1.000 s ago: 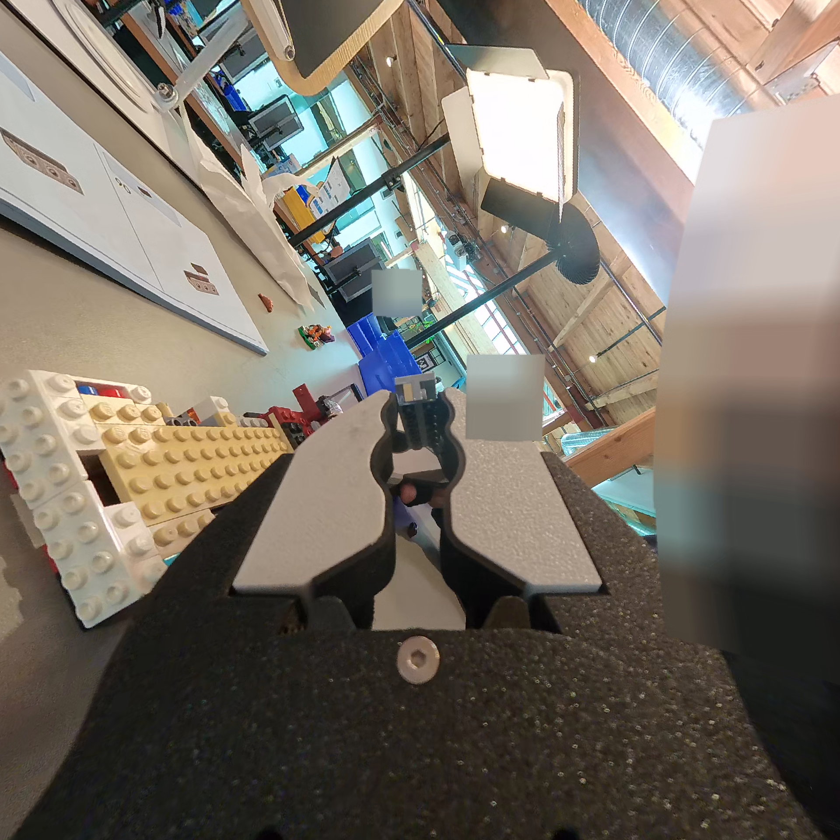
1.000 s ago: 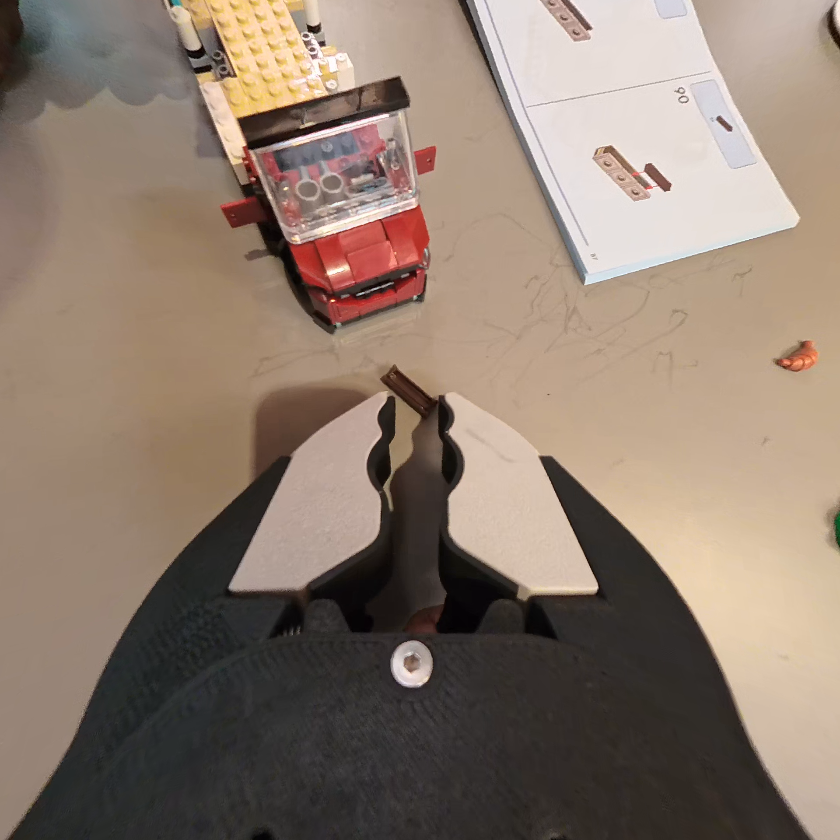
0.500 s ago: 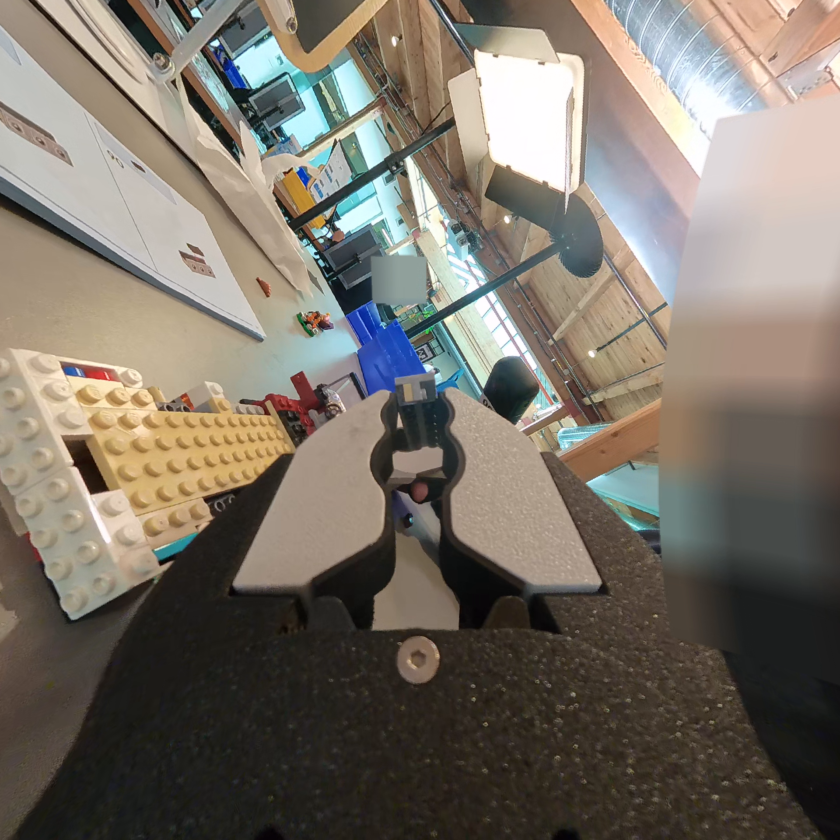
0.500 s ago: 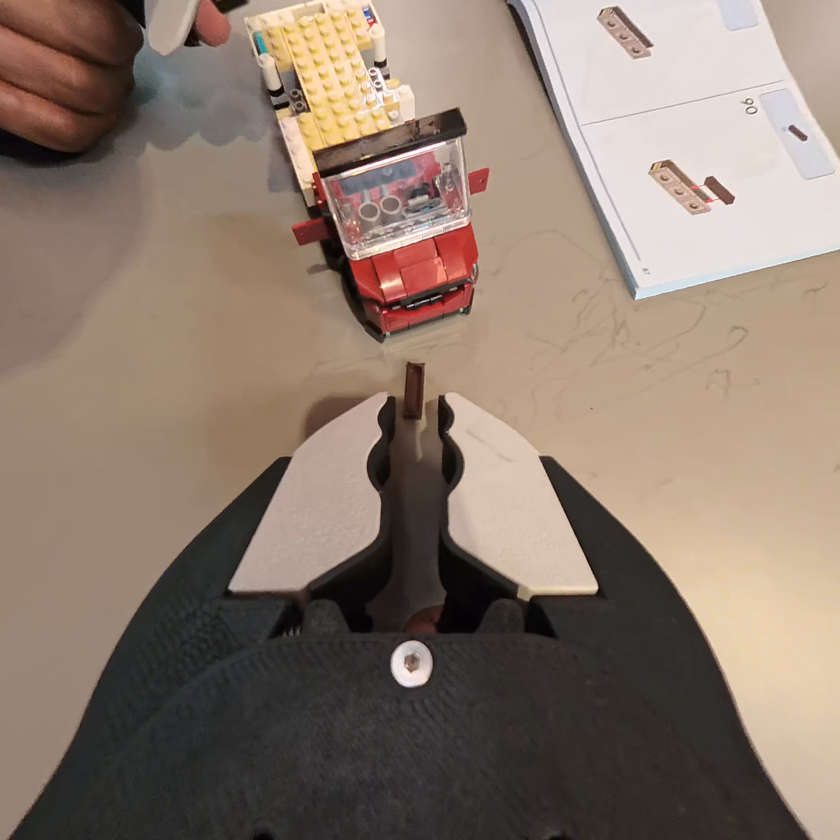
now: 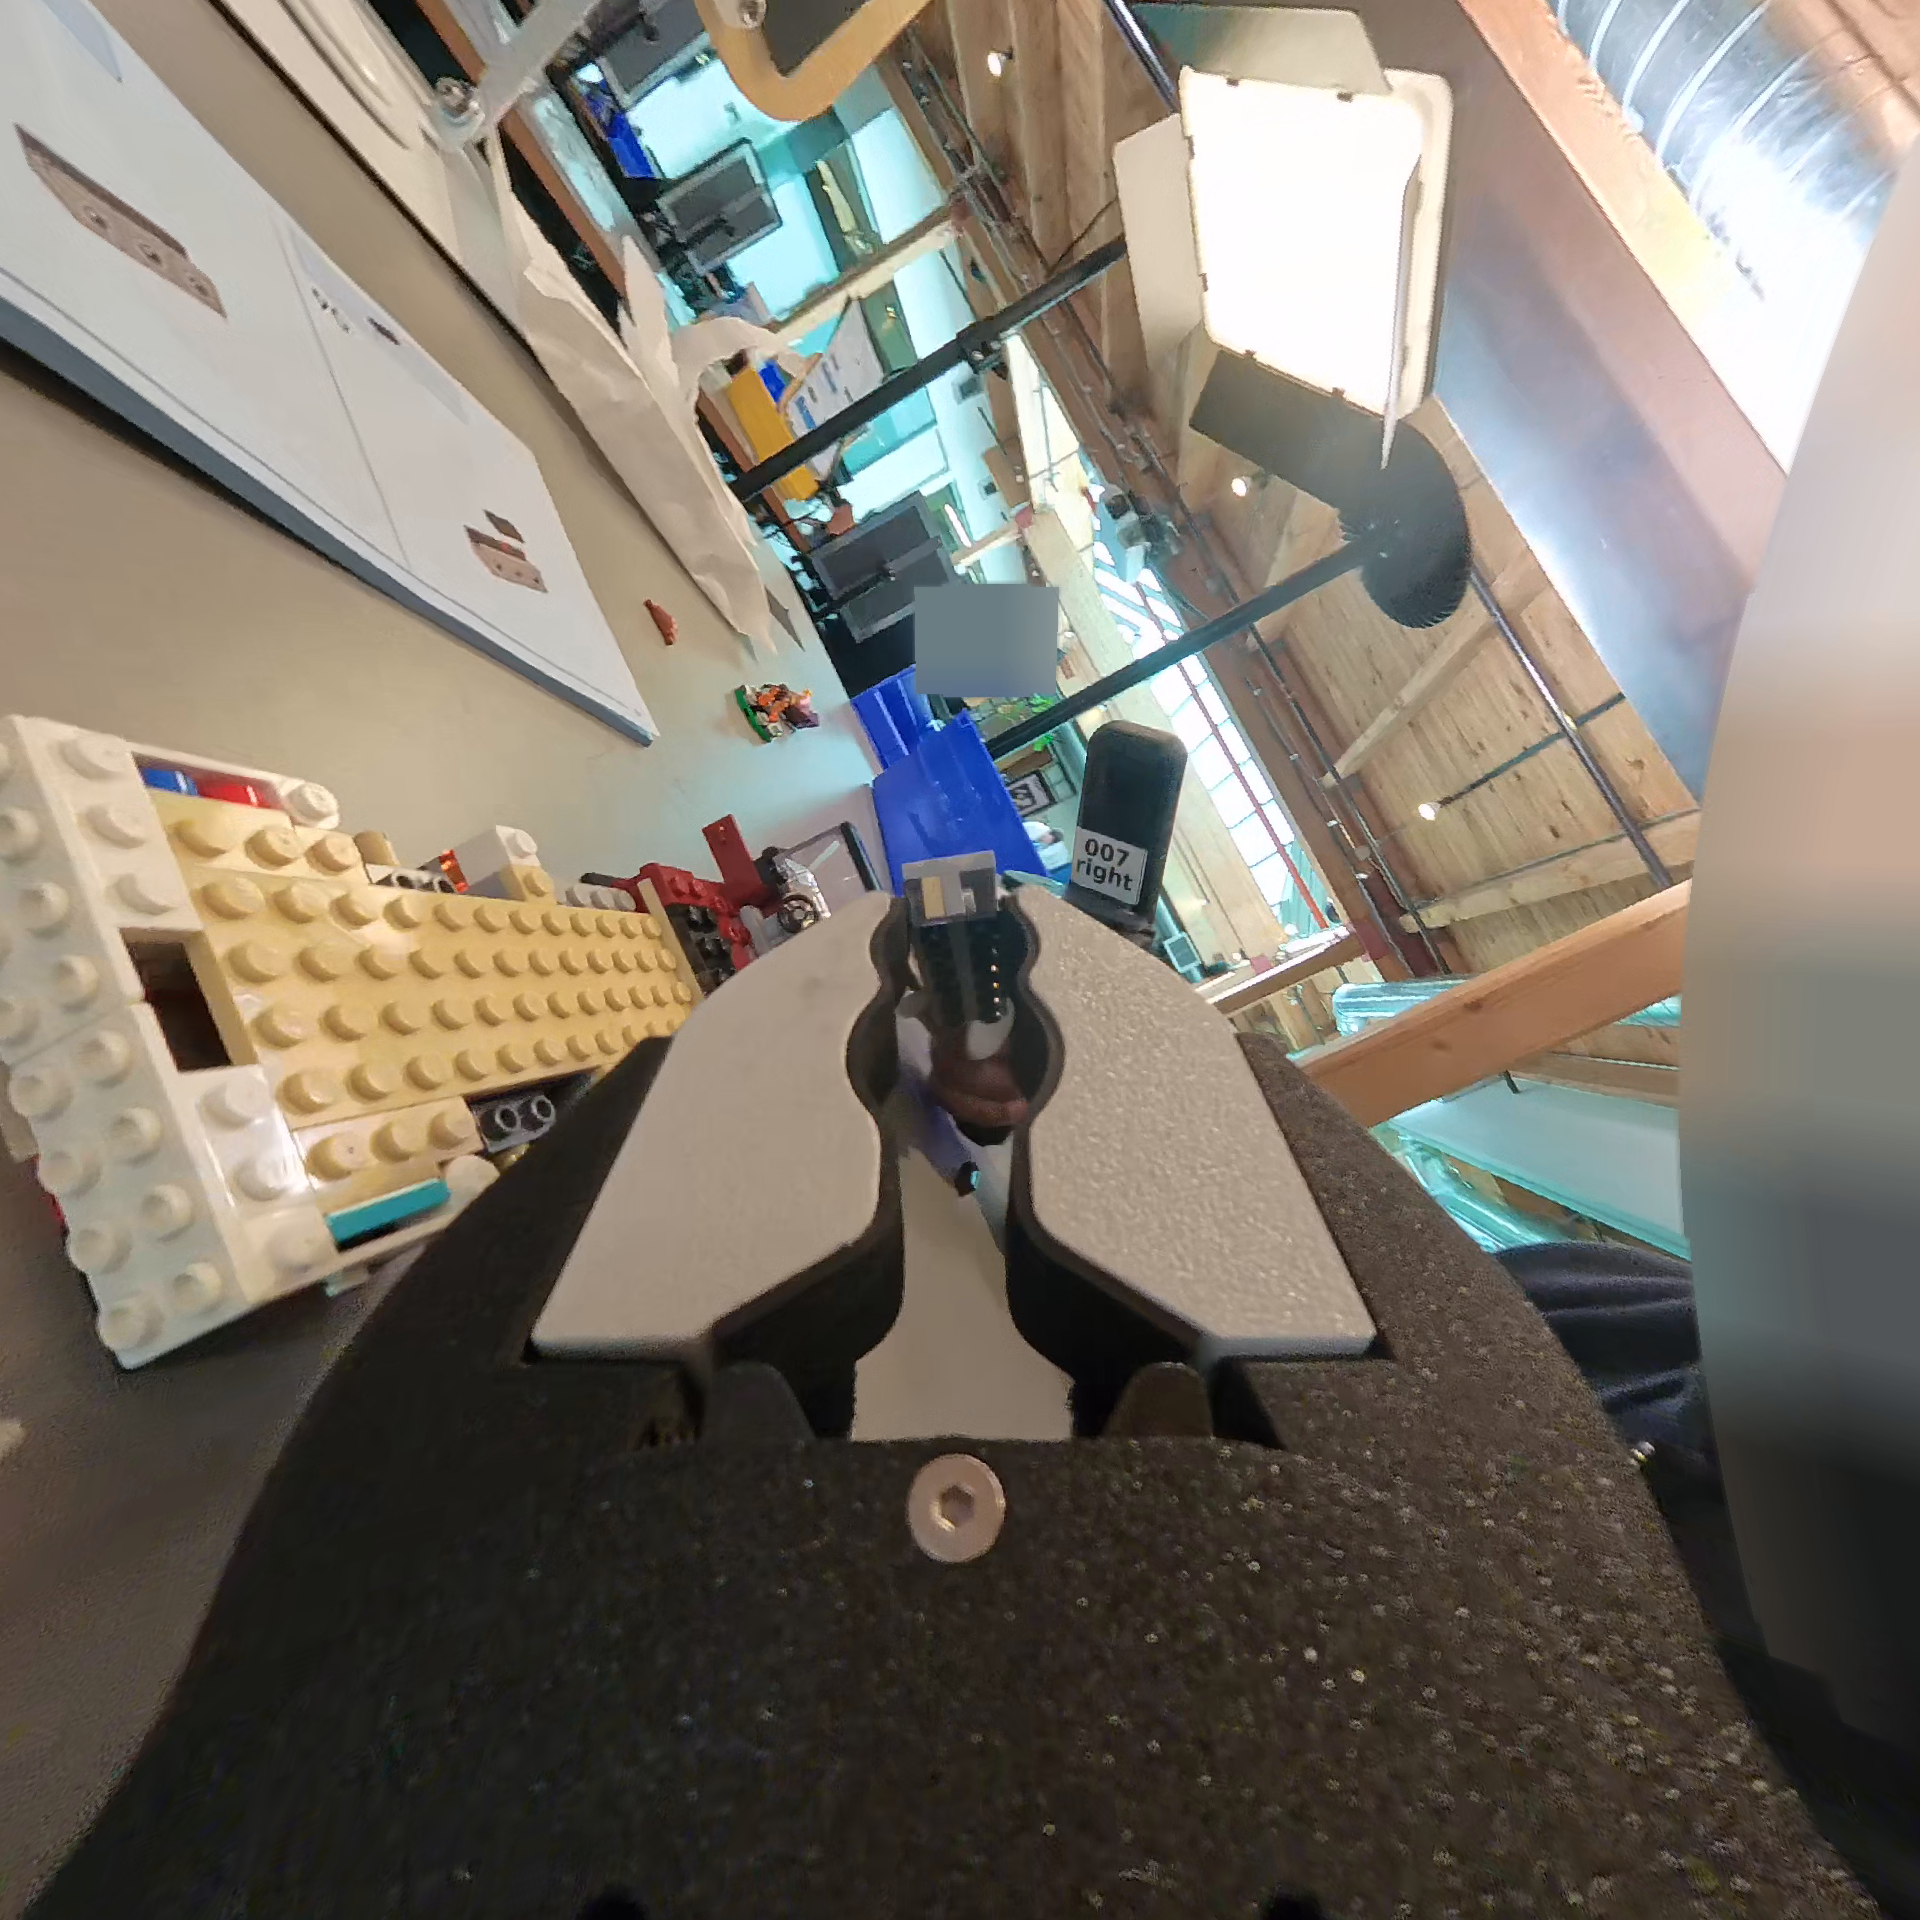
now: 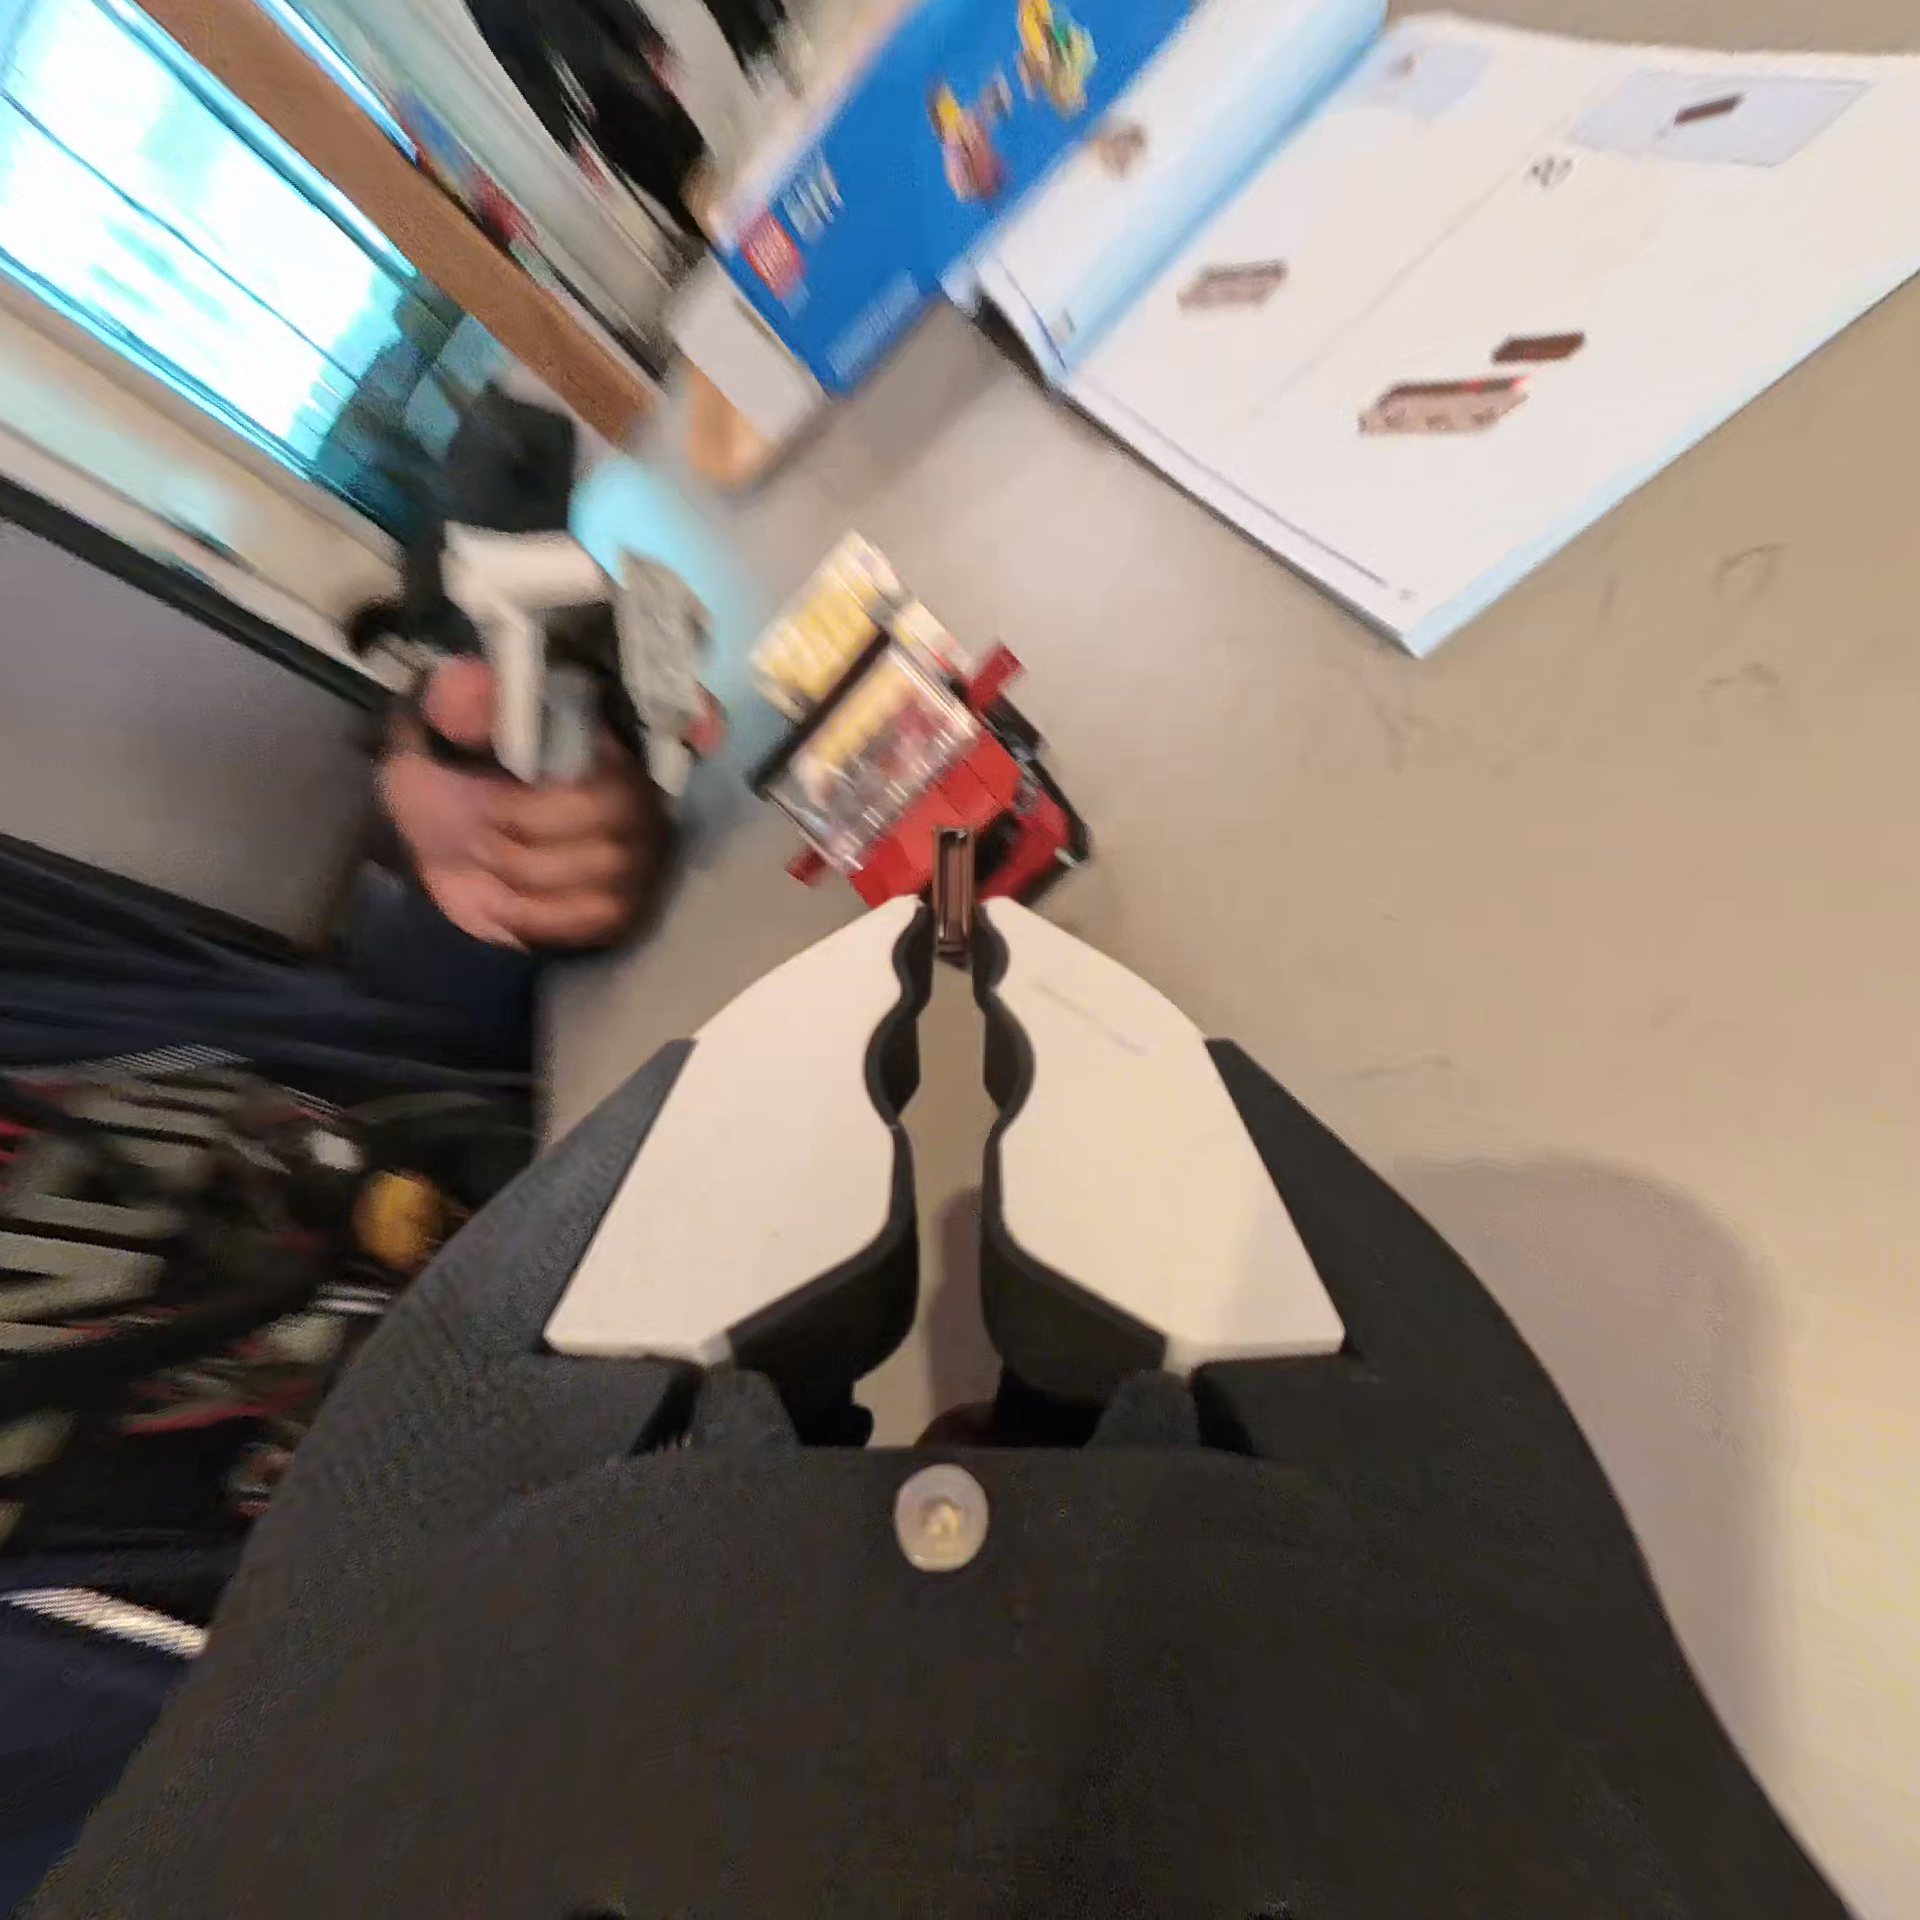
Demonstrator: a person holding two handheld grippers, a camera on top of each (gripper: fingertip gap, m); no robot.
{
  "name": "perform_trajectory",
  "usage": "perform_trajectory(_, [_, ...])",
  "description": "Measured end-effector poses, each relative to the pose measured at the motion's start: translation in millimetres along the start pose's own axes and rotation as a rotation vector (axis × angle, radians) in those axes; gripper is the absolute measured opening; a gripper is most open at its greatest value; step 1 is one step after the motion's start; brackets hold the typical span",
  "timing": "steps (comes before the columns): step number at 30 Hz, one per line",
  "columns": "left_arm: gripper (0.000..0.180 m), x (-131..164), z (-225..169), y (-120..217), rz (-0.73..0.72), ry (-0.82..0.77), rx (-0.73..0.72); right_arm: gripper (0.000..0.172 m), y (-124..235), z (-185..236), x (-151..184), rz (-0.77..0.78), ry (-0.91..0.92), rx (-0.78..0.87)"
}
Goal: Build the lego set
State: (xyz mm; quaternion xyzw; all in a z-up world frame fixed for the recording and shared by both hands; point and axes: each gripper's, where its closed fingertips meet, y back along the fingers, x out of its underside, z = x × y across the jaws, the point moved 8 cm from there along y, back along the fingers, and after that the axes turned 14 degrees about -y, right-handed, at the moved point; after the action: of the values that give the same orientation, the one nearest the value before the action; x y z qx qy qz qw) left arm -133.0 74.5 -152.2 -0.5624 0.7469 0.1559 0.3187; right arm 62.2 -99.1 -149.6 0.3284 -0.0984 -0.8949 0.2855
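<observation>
The right gripper (image 6: 958, 914) is closed on a thin brown plate (image 6: 955, 883), both fingertips pressed to its flat sides, so the piece stands on edge between them; a pinch on the broad faces seems chosen because so slim a part offers little else to grip. Its long axis runs straight out along the fingers, the free end pointing toward the red cab of the truck (image 6: 935, 800), which sits mid-table well clear of the table edges, beside the open booklet (image 6: 1455, 312) toward the far right corner. The plate is held clear of the table, just short of the cab. The left gripper (image 5: 951, 914) is clamped on a small grey-and-black brick piece (image 5: 951, 891), held at the tips and raised, its length also lying along the fingers and its grey end facing outward; beside it lies the tan studded bed (image 5: 416, 997) of the truck. A hand (image 6: 509, 831) grasps that gripper's handle. The right view is blurred.
</observation>
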Motion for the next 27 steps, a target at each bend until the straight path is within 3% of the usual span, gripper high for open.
perform_trajectory(2, [0.017, 3, -2, -2, 0.003, -0.002, -0.035, 0.007, 4, 5, -6, -0.067, -0.13, -0.16])
perform_trajectory(5, [0.017, 10, -5, -4, 0.017, 0.012, -0.059, 0.007, 3, 9, -8, -0.091, -0.222, -0.265])
perform_trajectory(15, [0.016, 24, -10, -2, 0.028, 0.089, -0.07, 0.007, -22, 26, -4, -0.075, -0.253, -0.265])
perform_trajectory(27, [0.017, 23, -11, 2, -0.025, 0.129, -0.027, 0.007, -52, 102, 0, -0.048, 0.25, 0.02])
